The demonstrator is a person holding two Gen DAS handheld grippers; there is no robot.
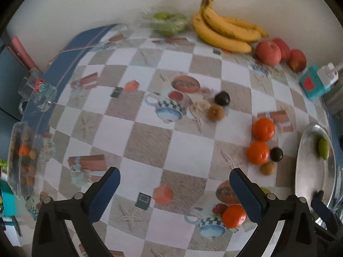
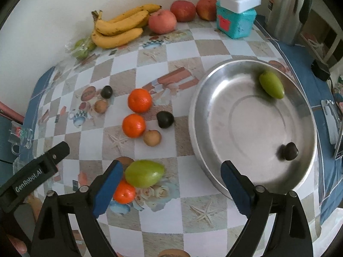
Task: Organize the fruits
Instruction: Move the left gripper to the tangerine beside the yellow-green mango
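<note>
The right gripper [image 2: 171, 182] stood with its jaws spread wide and nothing held, pointing steeply down at the checked tablecloth [image 2: 150, 220]. A green fruit [image 2: 144, 176] lay just inside its left finger, resting against an orange [image 2: 124, 192] partly hidden behind that finger. To the right sat the metal bowl [image 2: 199, 115], already holding another green fruit [image 2: 271, 84] and a small dark fruit [image 2: 289, 151].

The left gripper [image 1: 174, 189] was likewise spread and empty above bare cloth, with an orange [image 1: 233, 213] just beside its right finger.

The likely step was picking up the nearest green fruit for the bowl. To do it well, the right gripper should shift left until the fruit sat centred between the fingers, then lower and close across its narrower width, gently, since it looked smooth and might roll. The neighbouring orange could be nudged.
</note>
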